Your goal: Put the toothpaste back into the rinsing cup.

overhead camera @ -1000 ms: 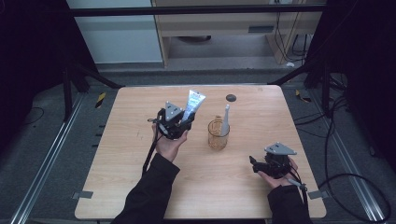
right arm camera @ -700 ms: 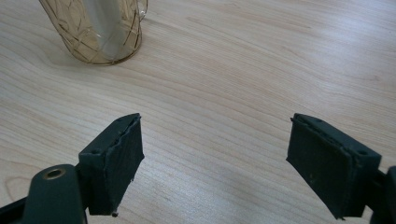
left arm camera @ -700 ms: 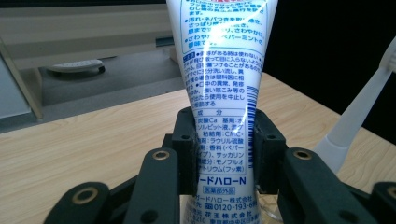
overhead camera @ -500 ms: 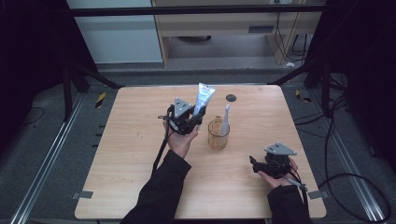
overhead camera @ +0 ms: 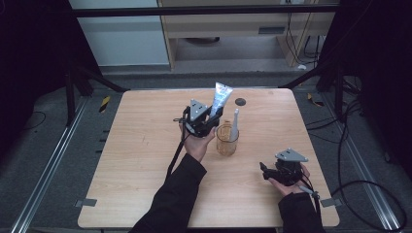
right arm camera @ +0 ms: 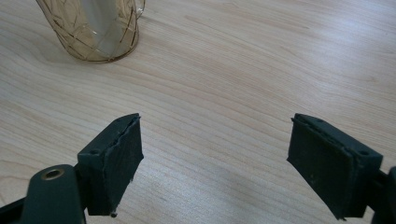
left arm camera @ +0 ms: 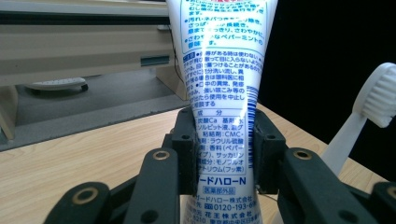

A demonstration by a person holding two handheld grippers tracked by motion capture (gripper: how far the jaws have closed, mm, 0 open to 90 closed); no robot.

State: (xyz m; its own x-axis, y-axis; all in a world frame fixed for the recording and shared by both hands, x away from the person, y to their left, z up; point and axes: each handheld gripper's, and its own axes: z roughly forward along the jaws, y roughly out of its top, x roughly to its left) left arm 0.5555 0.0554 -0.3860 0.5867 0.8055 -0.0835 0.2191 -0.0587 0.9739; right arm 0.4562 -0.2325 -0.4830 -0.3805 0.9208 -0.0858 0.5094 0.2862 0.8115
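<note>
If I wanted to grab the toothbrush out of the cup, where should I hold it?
Hold the toothbrush by the bare white handle just above the rim of the glass cup, below the bristles. It leans upright with the head on top, so come from above and squeeze the handle's flat sides. The free right tool is probably best placed.

Both forearms in dark long sleeves point(overhead camera: 182, 194). Left gripper point(left arm camera: 223, 154): black body, grey three-cornered plate on top, black cable trailing back along the sleeve; black jaw links with brass-ringed pivot holes and small screw holes in the pad blocks. Right gripper point(right arm camera: 224, 165): same black build, grey plate, cable at the wrist, flat black pads, one edge frayed.
</note>
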